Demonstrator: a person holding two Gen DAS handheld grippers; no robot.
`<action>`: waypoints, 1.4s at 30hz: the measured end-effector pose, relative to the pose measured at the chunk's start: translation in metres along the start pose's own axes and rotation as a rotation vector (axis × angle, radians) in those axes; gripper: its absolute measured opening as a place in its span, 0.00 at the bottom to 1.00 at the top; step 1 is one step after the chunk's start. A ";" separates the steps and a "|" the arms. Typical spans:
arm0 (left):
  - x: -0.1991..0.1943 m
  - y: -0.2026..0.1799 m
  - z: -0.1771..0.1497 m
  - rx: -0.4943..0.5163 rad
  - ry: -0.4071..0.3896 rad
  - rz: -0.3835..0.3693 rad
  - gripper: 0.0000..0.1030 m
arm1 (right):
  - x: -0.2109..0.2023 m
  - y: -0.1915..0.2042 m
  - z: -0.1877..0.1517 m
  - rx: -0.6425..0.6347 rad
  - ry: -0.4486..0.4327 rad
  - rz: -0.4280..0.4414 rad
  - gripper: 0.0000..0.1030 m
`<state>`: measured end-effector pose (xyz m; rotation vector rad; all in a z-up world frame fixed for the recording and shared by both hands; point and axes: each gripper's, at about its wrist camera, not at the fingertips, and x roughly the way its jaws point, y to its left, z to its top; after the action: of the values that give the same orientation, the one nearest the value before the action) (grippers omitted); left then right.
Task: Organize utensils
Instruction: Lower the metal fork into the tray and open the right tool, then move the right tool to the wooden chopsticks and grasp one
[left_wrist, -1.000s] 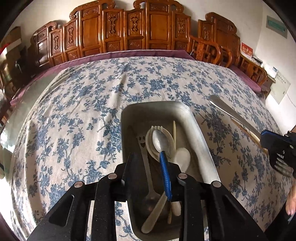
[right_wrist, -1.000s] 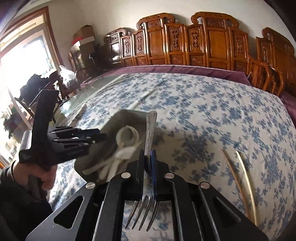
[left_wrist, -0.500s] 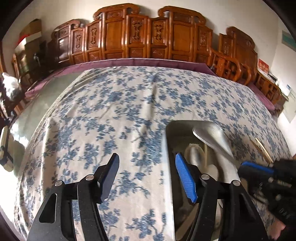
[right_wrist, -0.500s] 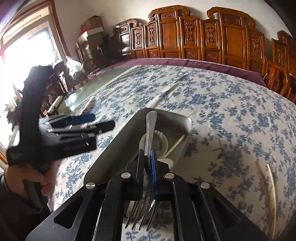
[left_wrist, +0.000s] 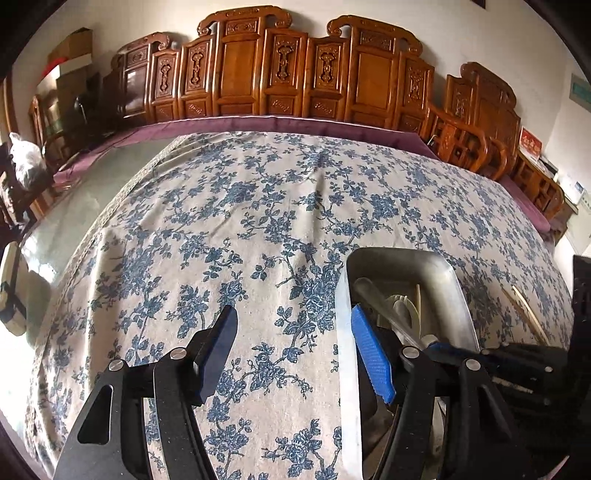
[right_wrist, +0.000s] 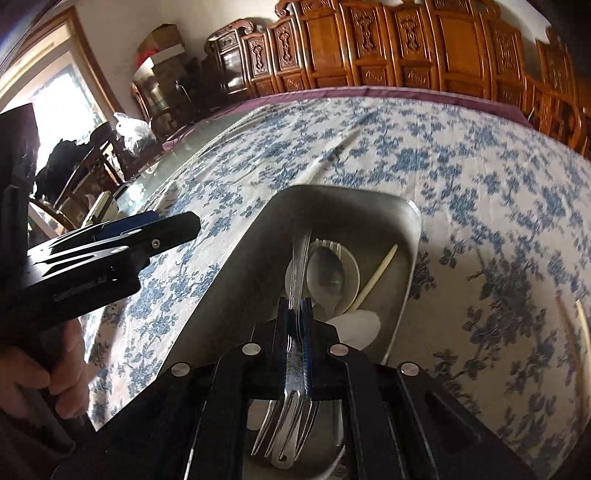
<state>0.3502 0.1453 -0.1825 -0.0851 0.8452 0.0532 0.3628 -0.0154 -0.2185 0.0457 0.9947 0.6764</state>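
- At the far left of the right wrist view, a hand (right_wrist: 40, 373) holds the left hand-held gripper (right_wrist: 168, 229) over the blue-flowered cloth (right_wrist: 461, 177) that covers the bench (left_wrist: 48, 229).
- In its own view the left hand-held gripper (left_wrist: 293, 332) has its jaws standing wide apart with nothing between them; only cloth shows in the gap. Its blue pad sits just beside the left rim of the metal tray (left_wrist: 345, 350).
- The metal tray (right_wrist: 240, 266) rests on the cloth, near the middle of the right wrist view and at the lower right of the left wrist view.
- Inside the tray lie a metal spoon (right_wrist: 327, 278) resting in a white spoon (right_wrist: 351, 269), a pale chopstick (right_wrist: 376, 275) leaning toward the tray's right wall, and another white spoon (right_wrist: 360, 321) nearer the camera.
- The right hand-held gripper (right_wrist: 295, 317) is clamped on a metal fork (right_wrist: 286, 428), gripping its neck. The handle points forward over the tray, and the tines hang back toward the camera.
- The fork is above the tray's inside; whether it touches the things below cannot be told.
- To the right of the tray, two chopsticks (left_wrist: 524, 314) lie on the cloth, well apart from it.
- Carved wooden chairs (left_wrist: 288, 74) line the far side.
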 end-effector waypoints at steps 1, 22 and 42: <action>0.000 0.000 0.000 -0.002 0.001 -0.001 0.59 | 0.000 0.000 -0.001 0.005 0.004 0.019 0.08; -0.020 -0.051 -0.010 0.083 -0.012 -0.058 0.59 | -0.113 -0.070 -0.039 -0.071 -0.137 -0.168 0.08; -0.049 -0.189 -0.045 0.262 0.048 -0.177 0.65 | -0.132 -0.234 -0.090 -0.015 -0.008 -0.401 0.25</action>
<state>0.2998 -0.0479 -0.1653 0.0855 0.8828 -0.2266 0.3622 -0.2977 -0.2469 -0.1605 0.9550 0.3158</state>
